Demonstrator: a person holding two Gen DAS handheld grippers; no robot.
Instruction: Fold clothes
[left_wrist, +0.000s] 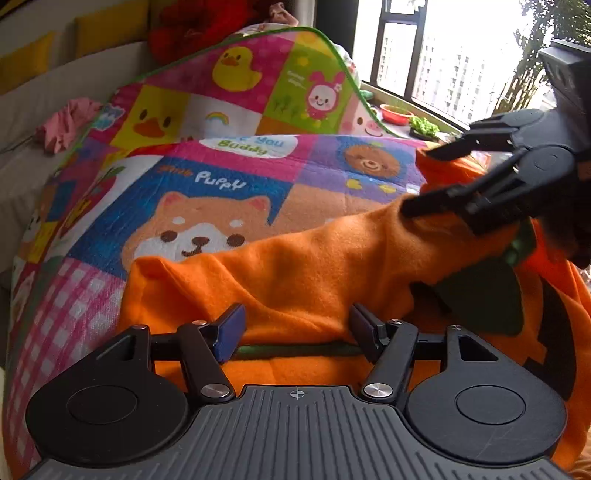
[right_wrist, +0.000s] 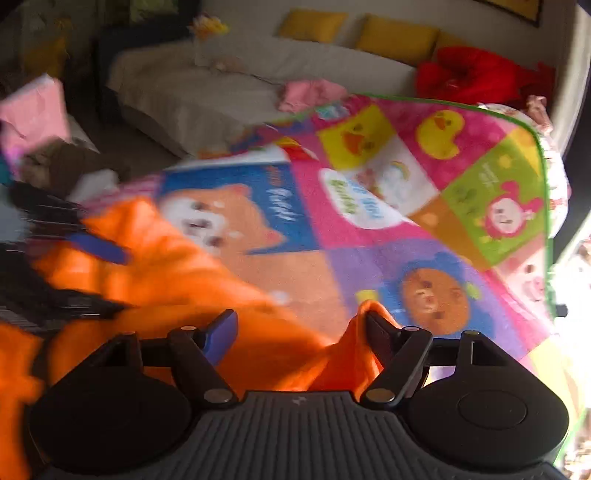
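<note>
Left wrist: mat (left_wrist: 221, 177) reads "Puppy", perhaps "Buddy".

The orange garment (left_wrist: 303, 273) looked like soft, matt fleece with a slightly fuzzy nap and a dark green felt-like leaf patch (left_wrist: 484, 299). The cartoon-print play mat (left_wrist: 221, 192) beneath it was quilted cloth, matt and finely textured, edged in green binding. The left gripper (left_wrist: 295, 328) was matt black plastic with ribbed housing, shiny metal pivot screws and blue rubbery pads.
</note>
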